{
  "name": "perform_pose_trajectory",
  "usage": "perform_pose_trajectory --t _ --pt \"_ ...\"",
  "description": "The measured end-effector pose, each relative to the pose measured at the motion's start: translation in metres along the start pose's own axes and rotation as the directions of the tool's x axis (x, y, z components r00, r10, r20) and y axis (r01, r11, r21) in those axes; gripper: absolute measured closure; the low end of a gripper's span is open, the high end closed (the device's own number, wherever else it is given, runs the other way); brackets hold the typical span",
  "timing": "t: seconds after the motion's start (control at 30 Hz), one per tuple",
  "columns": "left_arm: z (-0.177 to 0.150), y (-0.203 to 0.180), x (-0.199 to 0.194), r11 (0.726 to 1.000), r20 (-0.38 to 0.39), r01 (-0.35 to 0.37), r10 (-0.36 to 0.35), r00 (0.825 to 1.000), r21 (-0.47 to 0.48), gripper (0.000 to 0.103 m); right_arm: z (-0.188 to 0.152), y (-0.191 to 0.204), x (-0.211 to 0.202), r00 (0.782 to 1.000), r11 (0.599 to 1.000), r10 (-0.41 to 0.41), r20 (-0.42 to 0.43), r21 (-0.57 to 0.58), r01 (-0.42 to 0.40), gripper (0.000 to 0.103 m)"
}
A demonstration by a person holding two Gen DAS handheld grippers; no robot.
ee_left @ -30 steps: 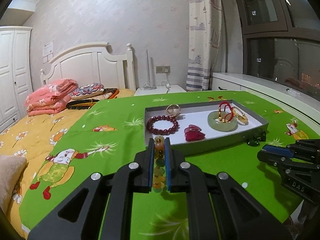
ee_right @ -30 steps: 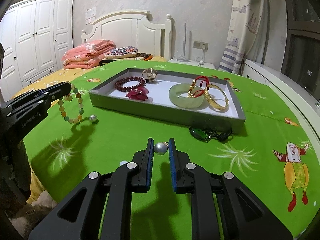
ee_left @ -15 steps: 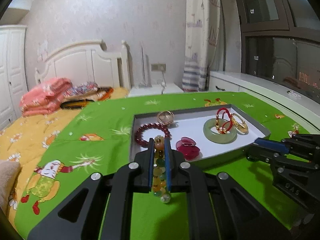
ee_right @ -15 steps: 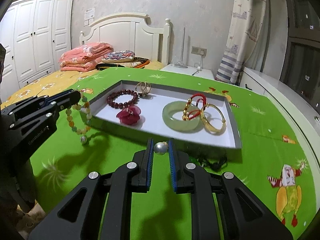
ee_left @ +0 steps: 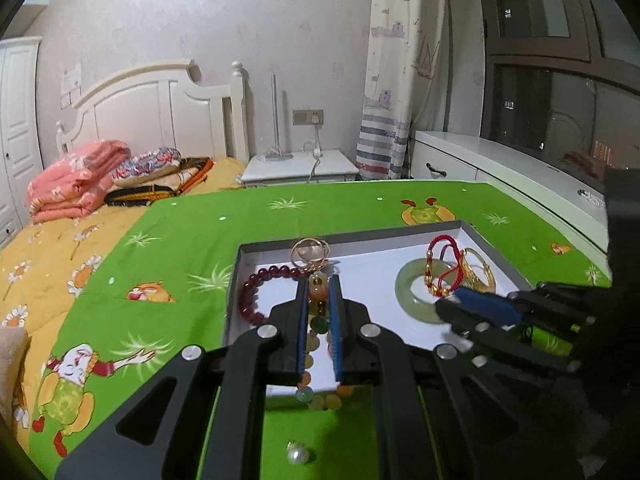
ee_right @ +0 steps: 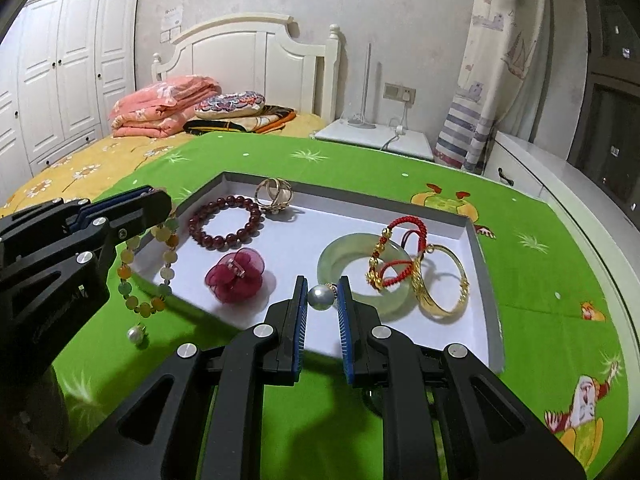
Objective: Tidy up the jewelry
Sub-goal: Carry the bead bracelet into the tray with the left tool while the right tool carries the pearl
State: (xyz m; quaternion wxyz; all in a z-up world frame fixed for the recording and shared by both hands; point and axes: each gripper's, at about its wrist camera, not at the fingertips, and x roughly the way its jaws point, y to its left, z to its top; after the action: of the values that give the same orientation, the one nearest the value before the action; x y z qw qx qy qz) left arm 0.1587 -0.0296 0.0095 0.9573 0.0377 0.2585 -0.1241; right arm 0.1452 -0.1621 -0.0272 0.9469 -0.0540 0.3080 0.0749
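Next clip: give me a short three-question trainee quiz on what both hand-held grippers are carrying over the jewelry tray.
1. True or false: the left hand-held gripper is empty.
2. What does the right hand-held gripper hold: A) jade bangle B) pearl earring C) gold bangle
3. Fill in: a second pearl lies on the green ____, outside the tray.

Key: 1 false, it grips a multicolored bead bracelet; 2 B; 3 cloth.

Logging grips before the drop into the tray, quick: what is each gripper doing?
Left gripper: shut on the multicoloured bead bracelet.
Right gripper: shut on a pearl earring.
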Motion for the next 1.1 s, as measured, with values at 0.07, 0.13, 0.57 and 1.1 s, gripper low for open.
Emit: perform_pose_trajectory --t 0.07,0.13,0.57,1.1 --pt "0.01 0.0 0.01 1.0 -0.018 0.004 -0.004 1.0 -0.008 0.093 0.005 0.0 0.009 1.0 1.0 -0.002 -0.015 -0.001 0.002 0.088" --pt "0.017 0.001 0.019 1.0 -0.032 0.005 -0.005 0.999 -0.016 0.093 0.011 -0.002 0.017 1.0 1.0 -0.008 -0.025 -0.003 0.008 0.088" --pt "0.054 0.026 0.068 0.996 -0.091 -0.03 0.023 0.996 -0.079 0.093 0.05 -0.018 0.063 0.996 0.999 -0.019 -0.084 0.044 0.023 0.088" --pt "0.05 0.04 0.067 0.997 -0.118 -0.039 0.03 0.993 -0.072 0.038 0.055 -0.018 0.081 0.991 0.998 -0.021 -0.13 0.061 0.029 0.06"
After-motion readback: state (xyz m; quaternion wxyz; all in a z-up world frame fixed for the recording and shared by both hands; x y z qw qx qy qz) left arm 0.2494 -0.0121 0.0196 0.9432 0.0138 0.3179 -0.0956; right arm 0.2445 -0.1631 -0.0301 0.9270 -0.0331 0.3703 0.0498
